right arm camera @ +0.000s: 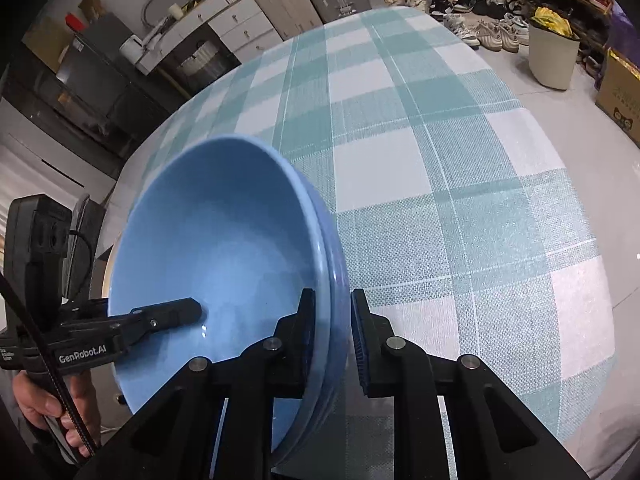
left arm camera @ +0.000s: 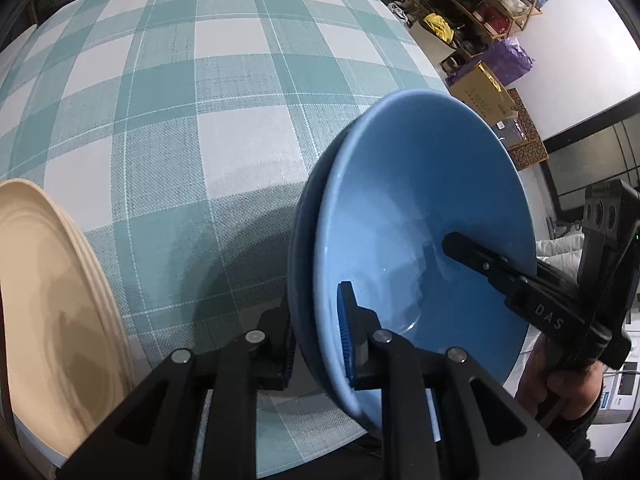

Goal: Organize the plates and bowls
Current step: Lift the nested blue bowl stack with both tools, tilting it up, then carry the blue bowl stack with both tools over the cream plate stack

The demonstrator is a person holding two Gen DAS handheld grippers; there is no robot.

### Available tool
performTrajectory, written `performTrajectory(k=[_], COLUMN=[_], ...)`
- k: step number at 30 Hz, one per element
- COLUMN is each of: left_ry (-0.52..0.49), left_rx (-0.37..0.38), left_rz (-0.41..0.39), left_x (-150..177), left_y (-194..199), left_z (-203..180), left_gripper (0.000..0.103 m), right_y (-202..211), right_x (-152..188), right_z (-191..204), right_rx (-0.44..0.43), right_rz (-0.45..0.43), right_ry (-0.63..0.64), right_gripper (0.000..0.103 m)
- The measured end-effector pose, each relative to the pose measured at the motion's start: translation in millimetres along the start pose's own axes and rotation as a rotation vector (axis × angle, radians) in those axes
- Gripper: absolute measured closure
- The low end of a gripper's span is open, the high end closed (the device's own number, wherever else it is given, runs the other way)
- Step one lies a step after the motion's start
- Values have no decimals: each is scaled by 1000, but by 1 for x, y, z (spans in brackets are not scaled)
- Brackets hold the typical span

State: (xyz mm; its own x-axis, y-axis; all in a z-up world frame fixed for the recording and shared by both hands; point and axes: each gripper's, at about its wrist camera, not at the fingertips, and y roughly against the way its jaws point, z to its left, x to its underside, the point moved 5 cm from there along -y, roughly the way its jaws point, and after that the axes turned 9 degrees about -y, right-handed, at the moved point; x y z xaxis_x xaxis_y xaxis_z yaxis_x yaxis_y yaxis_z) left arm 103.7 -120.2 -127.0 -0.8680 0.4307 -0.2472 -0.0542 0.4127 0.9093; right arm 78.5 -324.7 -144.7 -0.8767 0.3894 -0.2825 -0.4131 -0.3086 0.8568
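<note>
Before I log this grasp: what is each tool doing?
Left tool: closed on the blue bowls' rim.
Right tool: closed on the opposite rim.

Beige plates (left arm camera: 48, 300) cut off at left edge — count unclear (stacked).

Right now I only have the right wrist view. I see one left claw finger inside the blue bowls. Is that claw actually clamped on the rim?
Observer: Yes. In the left wrist view the left claw has one finger inside and one outside the blue bowls. It pinches both nested rims.
Operator: Anything on its other side?
Observer: A stack of beige plates sits to the left of the bowls.
Operator: Touching the bowls?
Observer: No. The checked tablecloth shows between them.
</note>
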Motion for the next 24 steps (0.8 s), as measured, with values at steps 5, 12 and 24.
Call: performTrajectory(k=[5,12,24], left_ry=[44,9,50], left_rx=[28,-5,10], left_rz=[14,62,70], left_x=[3,5,10], left_y=[2,3,10], left_z=[2,-3,7], left_gripper=[85,87,88], right_y=[-3,-4,-5], right_x=[5,-2,-9], right_z=[-2,2,11], right_rx=[1,25,27], right_rz=[20,53,59], right_ry=[-13,-17,12], right_gripper=[88,91,92])
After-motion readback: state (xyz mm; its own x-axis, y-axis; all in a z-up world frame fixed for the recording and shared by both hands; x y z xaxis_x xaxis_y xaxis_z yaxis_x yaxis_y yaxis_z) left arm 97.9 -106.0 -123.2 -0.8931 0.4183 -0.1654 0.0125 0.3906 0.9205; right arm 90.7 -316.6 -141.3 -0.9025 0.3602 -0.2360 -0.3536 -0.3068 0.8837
